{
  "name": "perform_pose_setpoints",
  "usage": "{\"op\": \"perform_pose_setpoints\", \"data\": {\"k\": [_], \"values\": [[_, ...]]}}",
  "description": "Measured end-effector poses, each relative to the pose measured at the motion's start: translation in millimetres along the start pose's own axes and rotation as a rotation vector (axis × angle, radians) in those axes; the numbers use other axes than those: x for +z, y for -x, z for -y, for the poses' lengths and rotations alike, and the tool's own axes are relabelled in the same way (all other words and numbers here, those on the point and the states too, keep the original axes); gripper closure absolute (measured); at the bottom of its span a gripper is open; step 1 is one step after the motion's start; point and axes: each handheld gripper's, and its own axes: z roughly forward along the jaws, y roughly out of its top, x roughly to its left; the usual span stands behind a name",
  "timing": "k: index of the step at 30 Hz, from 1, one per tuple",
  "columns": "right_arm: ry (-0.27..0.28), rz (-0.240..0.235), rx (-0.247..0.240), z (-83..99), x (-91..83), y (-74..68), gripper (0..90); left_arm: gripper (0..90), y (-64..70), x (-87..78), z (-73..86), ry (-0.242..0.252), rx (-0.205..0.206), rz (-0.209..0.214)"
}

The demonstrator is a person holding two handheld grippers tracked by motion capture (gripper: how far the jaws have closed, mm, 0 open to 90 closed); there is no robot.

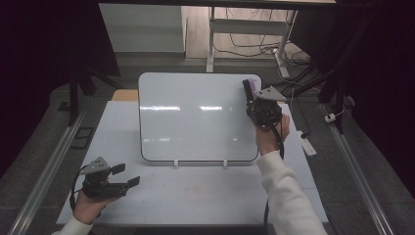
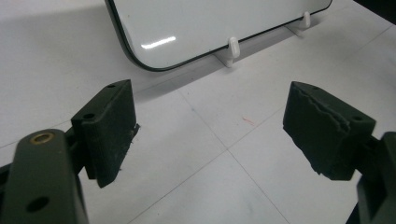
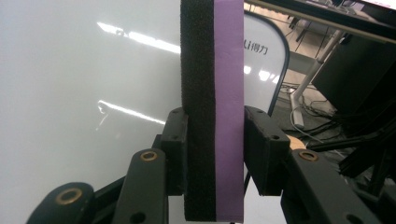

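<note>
at the white surface (image 1: 195, 196), we see the right gripper (image 1: 250, 90) raised at the upper right corner of the whiteboard (image 1: 195, 117), its jaws clamped on an eraser (image 1: 250, 88) with a black felt side and a purple back; in the right gripper view the eraser (image 3: 212, 102) stands upright between the two jaws, the felt side turned toward the gleaming board (image 3: 84, 84), the purple side toward the board's rounded edge and the cables on the floor beyond; we cannot tell from these pictures whether the felt touches the board; the whiteboard leans on two small white feet (image 1: 175, 163) near the middle of the surface, its face blank and bright with reflected ceiling light; the left gripper (image 1: 125, 175) rests low at the near left corner of the surface, well apart from the board, its jaws spread wide and holding nothing; in the left gripper view the left gripper (image 2: 210, 135) frames bare surface, with the board's lower corner (image 2: 140, 60) and a white foot (image 2: 232, 48) just ahead; a white sleeve (image 1: 288, 196) reaches in from the bottom right.
</note>
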Motion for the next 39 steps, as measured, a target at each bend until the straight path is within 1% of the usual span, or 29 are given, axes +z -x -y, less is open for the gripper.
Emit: {"op": "perform_pose_setpoints", "data": {"k": [2, 5, 8, 9, 11, 12, 14, 15, 16, 18, 20, 22, 24, 26, 31, 35, 37, 39], "values": [[-0.007, -0.007, 0.005, 1.4, 5.0, 1.8, 61.8, 18.3, -0.3, 0.4, 0.1, -0.001, -0.003, 0.000], [0.008, -0.026, 0.026, 2.2, 8.0, 5.2, 61.2, 18.3, -0.5, 0.8, 0.3, -0.001, -0.007, 0.002], [0.014, -0.031, 0.022, 2.9, 8.6, 6.1, 59.6, 18.3, -0.9, 1.5, 0.6, -0.002, -0.009, 0.002], [0.016, -0.031, 0.021, 3.2, 9.0, 6.7, 57.0, 18.3, -1.0, 1.7, 0.8, -0.002, -0.011, 0.003], [0.027, -0.061, 0.030, 4.0, 9.3, 8.7, 50.9, 18.3, -0.9, 2.0, 1.2, -0.003, -0.012, 0.005], [0.036, -0.068, 0.032, 4.3, 8.6, 9.3, 49.5, 18.3, -0.9, 2.1, 1.4, -0.003, -0.012, 0.005], [0.062, -0.087, 0.028, 4.7, 5.6, 10.1, 46.3, 18.2, -1.1, 2.3, 1.8, -0.003, -0.014, 0.004], [0.069, -0.088, 0.029, 4.9, 4.0, 10.3, 43.4, 18.2, -1.3, 2.3, 2.0, -0.003, -0.013, 0.004], [0.082, -0.100, 0.029, 5.5, 1.0, 10.9, 40.2, 18.3, -1.5, 2.2, 2.1, -0.002, -0.014, 0.003], [0.112, -0.131, 0.030, 8.6, -7.1, 12.7, 38.8, 18.3, -2.0, 1.8, 2.5, -0.001, -0.015, 0.001], [0.121, -0.159, 0.026, 14.3, -15.9, 14.5, 37.4, 18.2, -2.5, 1.6, 2.8, 0.001, -0.015, 0.002], [0.121, -0.207, 0.033, 23.3, -24.2, 17.3, 36.1, 18.2, -2.3, 1.7, 2.6, 0.001, -0.013, 0.002], [0.121, -0.236, 0.030, 34.7, -33.4, 20.5, 35.0, 18.1, -1.5, 1.4, 2.4, 0.004, -0.009, 0.006], [0.127, -0.266, 0.033, 47.9, -42.9, 24.2, 34.7, 18.1, -0.9, 1.3, 2.0, 0.005, -0.003, 0.009], [0.103, -0.379, 0.031, 85.0, -62.0, 28.5, 34.2, 18.1, 0.7, 3.5, 1.1, -0.003, 0.001, 0.013], [0.091, -0.437, 0.023, 110.7, -74.5, 29.2, 34.2, 18.1, 2.2, 6.0, -0.6, -0.008, 0.008, 0.013], [0.073, -0.447, 0.010, 122.8, -79.5, 30.1, 34.2, 18.1, 2.8, 6.5, -0.8, -0.010, 0.012, 0.014], [0.064, -0.463, 0.011, 135.8, -82.8, 32.0, 34.2, 18.1, 2.8, 6.7, -0.9, -0.011, 0.012, 0.012]]}}
